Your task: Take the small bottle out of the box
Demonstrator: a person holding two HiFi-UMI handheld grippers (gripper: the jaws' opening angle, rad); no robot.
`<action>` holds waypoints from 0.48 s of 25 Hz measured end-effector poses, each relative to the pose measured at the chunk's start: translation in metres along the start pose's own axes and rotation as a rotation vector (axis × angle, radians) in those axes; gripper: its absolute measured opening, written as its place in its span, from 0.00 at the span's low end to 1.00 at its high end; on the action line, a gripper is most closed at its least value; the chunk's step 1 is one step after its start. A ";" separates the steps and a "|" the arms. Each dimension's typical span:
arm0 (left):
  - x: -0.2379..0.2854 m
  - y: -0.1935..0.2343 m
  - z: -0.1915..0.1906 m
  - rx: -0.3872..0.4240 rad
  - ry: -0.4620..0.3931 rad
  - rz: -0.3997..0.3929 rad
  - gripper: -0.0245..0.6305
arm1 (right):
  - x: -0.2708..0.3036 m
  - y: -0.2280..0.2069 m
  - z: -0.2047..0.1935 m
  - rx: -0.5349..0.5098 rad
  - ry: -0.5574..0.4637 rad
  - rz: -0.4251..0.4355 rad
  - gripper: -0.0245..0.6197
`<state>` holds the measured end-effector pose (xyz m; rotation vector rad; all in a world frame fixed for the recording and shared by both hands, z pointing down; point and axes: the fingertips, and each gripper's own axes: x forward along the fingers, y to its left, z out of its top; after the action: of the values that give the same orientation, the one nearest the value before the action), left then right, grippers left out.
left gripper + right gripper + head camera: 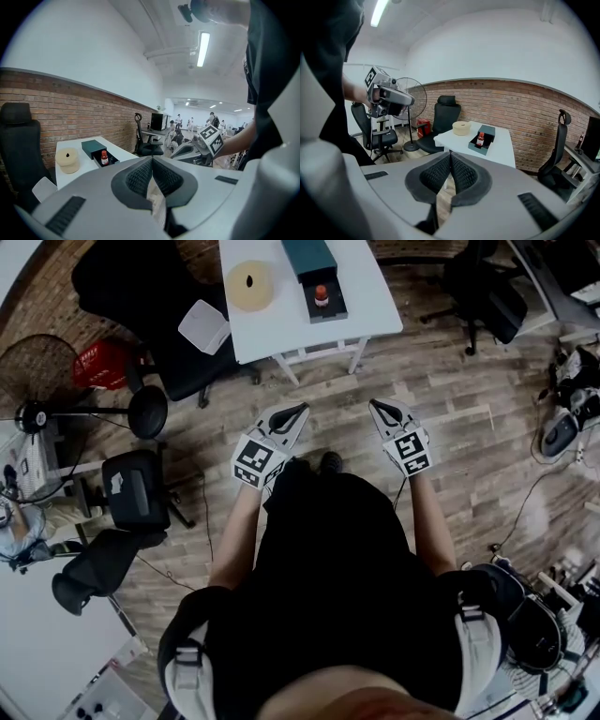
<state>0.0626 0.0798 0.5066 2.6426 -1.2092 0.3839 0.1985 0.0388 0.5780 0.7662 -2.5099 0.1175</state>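
Head view showed the approach: left gripper (299, 410) and right gripper (376, 405) both clenched empty, short of the table (375, 310) (bottle (322, 295) upright in box (337, 308)); next move probably needed reaching in, jaws opened.

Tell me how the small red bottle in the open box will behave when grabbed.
Probably light: the bottle looks small inside the box. It stands upright and narrow, so a nudge could tip it. Its rounded body might then roll.

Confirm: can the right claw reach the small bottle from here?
Probably not yet: right claw hangs shut over floor, short of the table; small bottle stands exposed in the open box.
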 end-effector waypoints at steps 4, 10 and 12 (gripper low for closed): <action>0.005 0.002 0.004 0.003 -0.005 0.008 0.07 | -0.001 -0.005 -0.003 0.000 -0.002 -0.001 0.04; 0.012 0.003 0.005 0.009 -0.002 0.011 0.07 | -0.002 -0.014 -0.010 0.021 -0.007 -0.016 0.04; 0.014 0.006 0.006 0.009 -0.002 0.012 0.07 | 0.000 -0.015 -0.012 0.025 -0.004 -0.015 0.04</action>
<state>0.0678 0.0639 0.5062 2.6445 -1.2272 0.3898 0.2121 0.0284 0.5876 0.7963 -2.5107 0.1428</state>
